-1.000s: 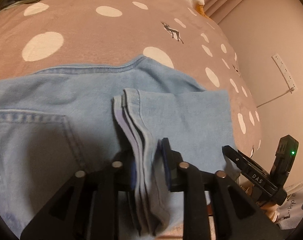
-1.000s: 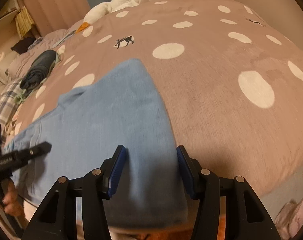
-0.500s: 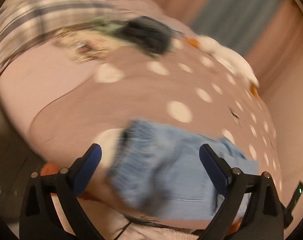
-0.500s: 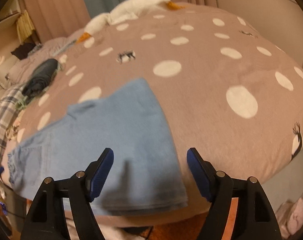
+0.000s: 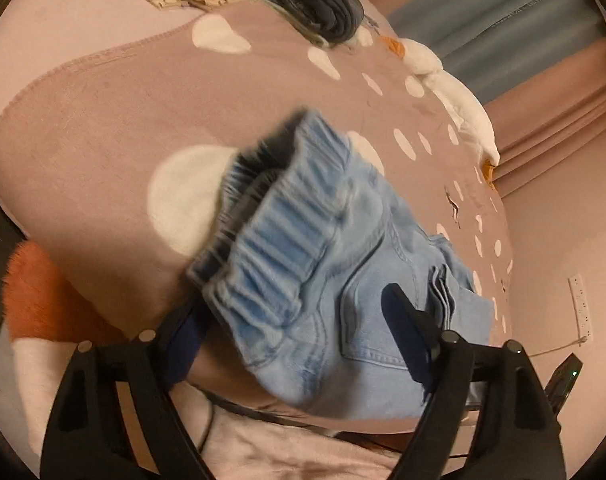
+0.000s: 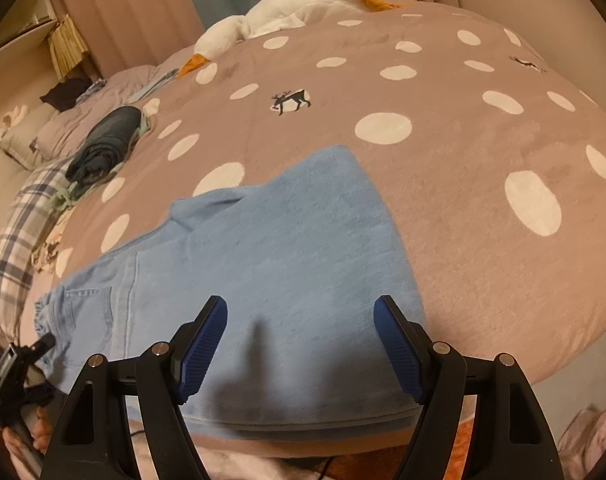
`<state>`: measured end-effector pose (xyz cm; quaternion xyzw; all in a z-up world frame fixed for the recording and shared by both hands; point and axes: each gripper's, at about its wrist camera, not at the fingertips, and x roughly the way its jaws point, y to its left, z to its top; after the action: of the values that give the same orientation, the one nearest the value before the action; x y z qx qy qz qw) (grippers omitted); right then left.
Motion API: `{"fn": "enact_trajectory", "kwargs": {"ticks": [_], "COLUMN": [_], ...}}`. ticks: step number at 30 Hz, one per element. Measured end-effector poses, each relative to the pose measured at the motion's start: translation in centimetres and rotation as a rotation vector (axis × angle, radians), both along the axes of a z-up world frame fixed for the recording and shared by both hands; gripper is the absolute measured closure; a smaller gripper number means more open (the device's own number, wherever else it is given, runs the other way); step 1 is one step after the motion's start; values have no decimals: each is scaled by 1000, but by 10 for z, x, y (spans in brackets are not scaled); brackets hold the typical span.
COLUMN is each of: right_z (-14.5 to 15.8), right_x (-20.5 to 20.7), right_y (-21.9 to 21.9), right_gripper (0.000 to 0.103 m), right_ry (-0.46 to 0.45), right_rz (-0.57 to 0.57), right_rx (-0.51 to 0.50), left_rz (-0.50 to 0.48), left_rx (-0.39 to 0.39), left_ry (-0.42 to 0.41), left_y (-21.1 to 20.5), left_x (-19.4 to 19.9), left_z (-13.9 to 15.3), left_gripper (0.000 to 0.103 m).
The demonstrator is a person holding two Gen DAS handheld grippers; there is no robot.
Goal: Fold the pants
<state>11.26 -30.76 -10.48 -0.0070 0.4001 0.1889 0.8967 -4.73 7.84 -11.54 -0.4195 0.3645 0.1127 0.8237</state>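
Light blue denim pants (image 6: 283, 248) lie folded over on the dotted bedspread (image 6: 443, 160). In the left wrist view their elastic waistband (image 5: 279, 248) and back pocket lie between the jaws of my left gripper (image 5: 295, 300). Those jaws are closing, wide apart on either side of the waistband, and its edge hides the left pad. In the right wrist view my right gripper (image 6: 301, 300) hovers open over the smooth folded end of the pants, holding nothing. The left gripper (image 6: 15, 364) also shows at that view's lower left, in a hand.
A dark rolled garment (image 6: 107, 140) and a plaid cloth (image 6: 19, 232) lie at the bed's far left. A white plush goose (image 6: 287, 8) rests along the far edge by the curtains. An orange furry thing (image 5: 35, 292) sits below the bed's near edge.
My left gripper let go of the folded leg hems, swung left to the waistband end and opened wide. My right gripper opened and drew back a little from the fold.
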Motion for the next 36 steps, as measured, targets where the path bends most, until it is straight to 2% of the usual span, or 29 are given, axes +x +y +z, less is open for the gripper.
{"fn": "enact_trajectory", "kwargs": {"ticks": [2, 3, 4, 5, 6, 9, 10, 14, 17, 20, 23, 25, 30, 33, 36], "right_z": [-2, -3, -3, -3, -3, 1, 2, 5, 5, 5, 6, 5, -2, -6, -8], "right_x": [0, 1, 1, 1, 1, 0, -1, -1, 1, 3, 3, 3, 7, 9, 10], "right_y": [0, -1, -2, -3, -4, -11, -15, -32, -45, -56, -68, -75, -87, -91, -95], "right_gripper": [27, 27, 27, 27, 27, 27, 27, 27, 27, 27, 27, 27, 27, 27, 27], "right_ry": [9, 13, 14, 15, 16, 12, 6, -10, -5, -4, -10, -7, 16, 30, 42], "right_rz": [1, -1, -1, 0, 1, -10, -21, -71, -102, -133, -163, -184, -210, -223, -229], "right_rx": [7, 14, 23, 30, 40, 57, 59, 74, 92, 94, 104, 110, 121, 122, 131], "left_rz": [-6, 5, 17, 10, 26, -13, -45, -208, -332, -443, -545, -616, -791, -853, -883], "left_rx": [28, 23, -3, -76, -95, 71, 125, 229, 278, 289, 336, 347, 384, 374, 413], "left_ry": [-18, -30, -36, -61, -65, -88, -125, -252, -319, -325, -319, -283, -166, -80, -71], "left_y": [-4, -3, 1, 4, 5, -15, -26, -69, -108, -140, -177, -197, -249, -265, -270], "left_x": [5, 7, 8, 10, 11, 18, 21, 41, 60, 80, 98, 117, 149, 164, 171], "left_z": [1, -1, -4, -8, -5, 30, 48, 106, 131, 138, 135, 127, 80, 48, 33], "left_gripper": [25, 48, 61, 69, 70, 71, 71, 72, 72, 72, 73, 73, 72, 71, 69]}}
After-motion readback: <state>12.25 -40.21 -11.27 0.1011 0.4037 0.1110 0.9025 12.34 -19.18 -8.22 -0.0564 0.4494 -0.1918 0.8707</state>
